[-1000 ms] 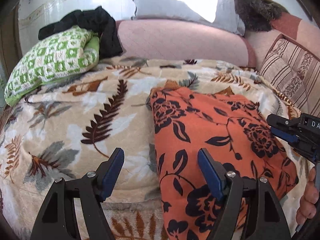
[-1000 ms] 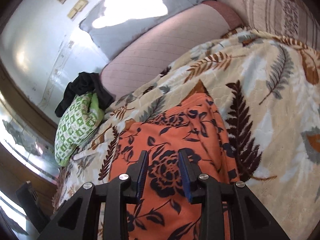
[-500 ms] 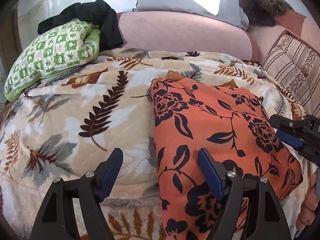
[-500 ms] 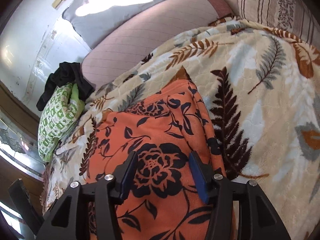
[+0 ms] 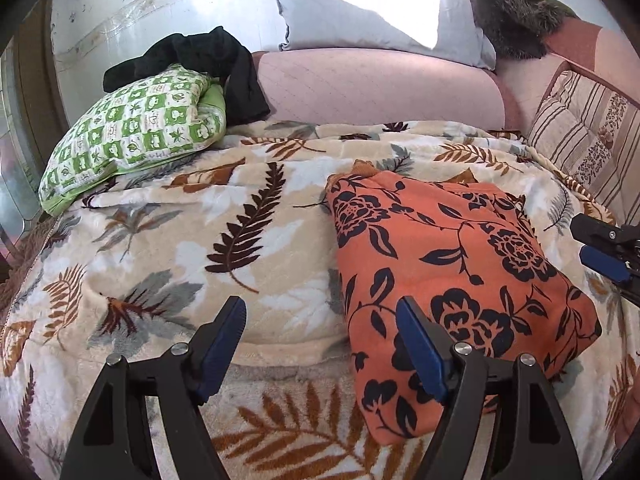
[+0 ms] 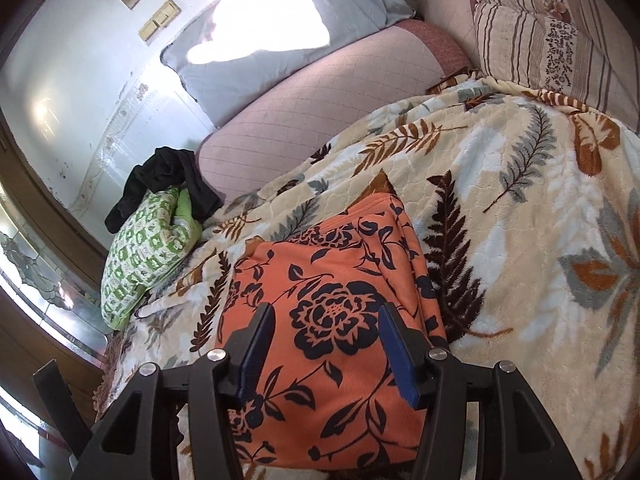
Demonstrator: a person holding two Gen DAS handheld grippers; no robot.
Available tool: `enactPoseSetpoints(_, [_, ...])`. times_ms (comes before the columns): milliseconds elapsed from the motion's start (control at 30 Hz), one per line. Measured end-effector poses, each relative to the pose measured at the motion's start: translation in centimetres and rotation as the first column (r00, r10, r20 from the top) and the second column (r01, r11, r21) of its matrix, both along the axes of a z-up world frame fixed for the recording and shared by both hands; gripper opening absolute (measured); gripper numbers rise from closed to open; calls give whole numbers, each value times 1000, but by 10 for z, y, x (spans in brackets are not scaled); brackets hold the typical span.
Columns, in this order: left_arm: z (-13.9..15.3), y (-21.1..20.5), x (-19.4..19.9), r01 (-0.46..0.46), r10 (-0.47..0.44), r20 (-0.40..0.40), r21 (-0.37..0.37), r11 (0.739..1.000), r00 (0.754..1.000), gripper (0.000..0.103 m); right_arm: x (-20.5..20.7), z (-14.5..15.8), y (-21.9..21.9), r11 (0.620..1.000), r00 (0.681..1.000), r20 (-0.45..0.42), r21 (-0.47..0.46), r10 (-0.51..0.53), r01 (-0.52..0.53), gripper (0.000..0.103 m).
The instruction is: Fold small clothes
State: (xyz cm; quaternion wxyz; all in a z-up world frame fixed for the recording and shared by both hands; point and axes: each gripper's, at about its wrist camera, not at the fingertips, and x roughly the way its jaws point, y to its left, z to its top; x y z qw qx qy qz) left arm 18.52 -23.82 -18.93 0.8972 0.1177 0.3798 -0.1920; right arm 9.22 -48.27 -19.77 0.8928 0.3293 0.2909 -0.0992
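Observation:
A folded orange garment (image 5: pixel 452 280) with black flowers lies flat on the leaf-print blanket (image 5: pixel 180 248). My left gripper (image 5: pixel 320 336) hangs open above the blanket at the garment's near left edge, its jaws wide with nothing between them. In the right wrist view the same orange garment (image 6: pixel 332 320) lies below my right gripper (image 6: pixel 326 344), whose jaws stand apart over the cloth without pressing on it. The right gripper's blue-padded fingers (image 5: pixel 600 260) also show at the right edge of the left wrist view.
A green-and-white checked pillow (image 5: pixel 132 140) with a black garment (image 5: pixel 212 64) draped on it lies at the far left. A pink bolster (image 5: pixel 372 88) and a grey pillow (image 5: pixel 372 12) line the wall. A striped cushion (image 5: pixel 584 140) sits at the right.
The right gripper's jaws have opened off the orange garment. Both grippers have drawn back and up, so more of the folded garment and blanket shows.

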Motion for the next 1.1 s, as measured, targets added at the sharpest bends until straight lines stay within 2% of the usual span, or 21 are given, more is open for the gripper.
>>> enactPoseSetpoints(367, [2, 1, -6, -5, 5, 19, 20, 1000, 1000, 78, -13, 5, 10, 997, 999, -3, -67, 36, -36, 61])
enactPoseSetpoints(1100, [-4, -2, 21, -7, 6, 6, 28, 1000, 1000, 78, 18, -3, 2, 998, 1000, -6, -60, 23, -23, 61])
